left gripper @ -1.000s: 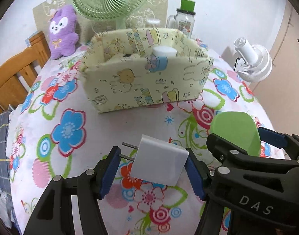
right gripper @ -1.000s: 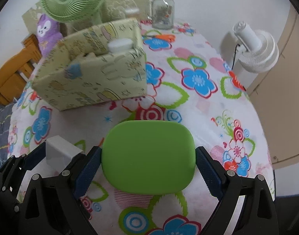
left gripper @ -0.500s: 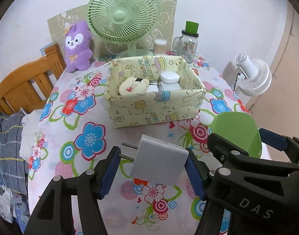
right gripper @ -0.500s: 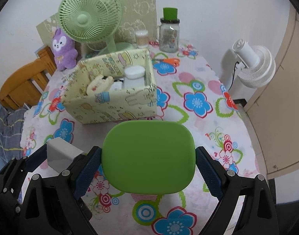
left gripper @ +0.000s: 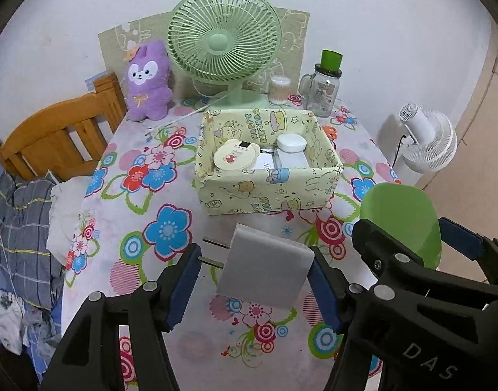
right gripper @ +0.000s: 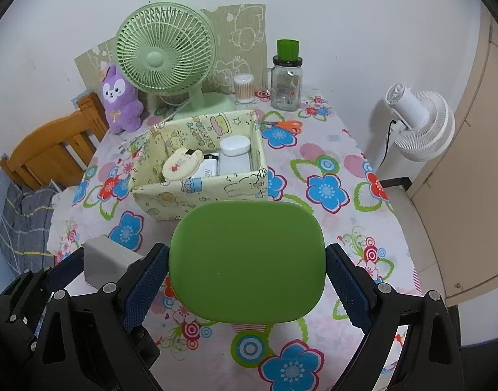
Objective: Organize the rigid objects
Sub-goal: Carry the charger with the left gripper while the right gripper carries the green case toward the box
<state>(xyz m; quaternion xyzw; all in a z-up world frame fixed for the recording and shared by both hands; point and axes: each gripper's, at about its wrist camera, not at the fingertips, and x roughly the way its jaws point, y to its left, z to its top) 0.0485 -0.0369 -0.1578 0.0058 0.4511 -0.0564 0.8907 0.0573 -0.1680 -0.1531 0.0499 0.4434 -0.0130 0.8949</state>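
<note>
Charger clamped in left hand-held gripper; green case in right hand-held gripper; box frame centre, fan behind.

This looks like a room in a home, probably a bedroom. A table under a flowered cloth stands against a white wall, with a purple plush toy, a green desk fan, a glass jar and a cartoon-print storage box on it. A wooden chair, rumpled plaid bedding and a white floor fan stand beside it.
</note>
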